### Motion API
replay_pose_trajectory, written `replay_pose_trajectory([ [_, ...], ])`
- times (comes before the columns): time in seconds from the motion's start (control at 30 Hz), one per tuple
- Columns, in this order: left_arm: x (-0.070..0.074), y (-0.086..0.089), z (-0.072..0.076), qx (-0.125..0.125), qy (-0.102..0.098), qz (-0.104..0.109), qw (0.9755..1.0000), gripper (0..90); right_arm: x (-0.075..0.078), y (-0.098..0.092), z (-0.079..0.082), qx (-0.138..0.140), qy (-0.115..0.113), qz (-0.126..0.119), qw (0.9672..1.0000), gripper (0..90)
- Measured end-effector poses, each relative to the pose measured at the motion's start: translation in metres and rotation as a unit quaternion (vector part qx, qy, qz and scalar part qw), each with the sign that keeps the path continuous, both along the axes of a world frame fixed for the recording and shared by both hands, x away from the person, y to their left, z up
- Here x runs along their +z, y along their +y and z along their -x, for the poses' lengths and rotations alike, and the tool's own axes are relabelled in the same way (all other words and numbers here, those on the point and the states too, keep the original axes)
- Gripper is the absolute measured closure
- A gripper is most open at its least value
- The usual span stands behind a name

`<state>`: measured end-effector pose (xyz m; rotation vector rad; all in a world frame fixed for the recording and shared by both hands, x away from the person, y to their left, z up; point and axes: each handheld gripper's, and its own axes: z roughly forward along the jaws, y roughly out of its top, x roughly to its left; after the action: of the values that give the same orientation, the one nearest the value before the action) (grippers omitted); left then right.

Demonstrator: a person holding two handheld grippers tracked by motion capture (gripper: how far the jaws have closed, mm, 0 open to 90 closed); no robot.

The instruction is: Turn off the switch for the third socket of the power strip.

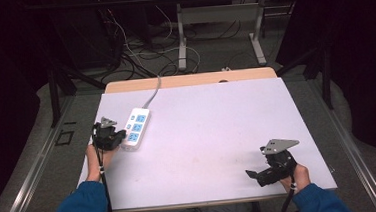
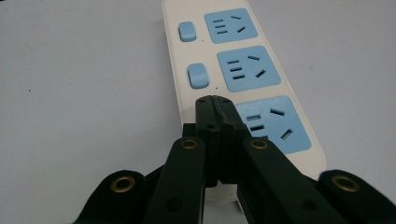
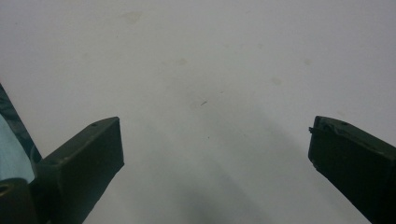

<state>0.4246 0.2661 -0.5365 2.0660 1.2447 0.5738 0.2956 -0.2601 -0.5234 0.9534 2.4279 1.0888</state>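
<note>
The table (image 1: 213,134) has a pale, almost white top, with a strip of light wood along its far edge. Small faint stains are on the surface near the middle. The floor beyond it carries many dark cables and the legs of another table.

The strip (image 1: 136,128) (a white power strip with three blue sockets and blue switches) lies on the left part of the table, near the far left corner, turned a little diagonal. Its grey cord (image 1: 153,91) leaves from the far end and goes over the far edge. In the left gripper view the strip (image 2: 243,79) goes away from the camera, with two switches (image 2: 197,75) visible to the left of the sockets.

The left gripper (image 1: 119,136) is held by the left hand (image 1: 95,160) at the near end of the strip. Its jaws are pressed together, with no gap between the tips, and in its own view the left gripper (image 2: 213,100) has its tips over the near part of the strip, just beside the nearest socket (image 2: 273,123). I cannot tell if the tips touch the strip.

The right gripper (image 1: 253,174) is at the near right part of the table, well apart from the strip, in the right hand (image 1: 295,176). Its jaws are spread wide, with bare table between them in the right gripper view (image 3: 215,140). Both sleeves are blue.
</note>
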Motion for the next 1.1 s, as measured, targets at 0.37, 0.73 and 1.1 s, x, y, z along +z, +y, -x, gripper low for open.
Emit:
replay_pose_trajectory([
  [0.37,-0.0009,0.0011,-0.0007,0.0,-0.005,0.007,1.0,90.0,0.0003,-0.0001,-0.0001,0.001,0.004,0.004,1.0,2.7],
  [0.73,0.0006,-0.003,0.0,-0.016,0.0,-0.009,0.9998,90.0,0.0005,-0.0007,0.0002,0.002,0.005,0.003,1.0,2.8],
  [1.1,0.0,-0.0005,-0.0001,-0.012,-0.002,-0.001,0.9999,90.0,0.0003,0.0002,0.0005,0.0,-0.001,0.001,1.0,2.8],
])
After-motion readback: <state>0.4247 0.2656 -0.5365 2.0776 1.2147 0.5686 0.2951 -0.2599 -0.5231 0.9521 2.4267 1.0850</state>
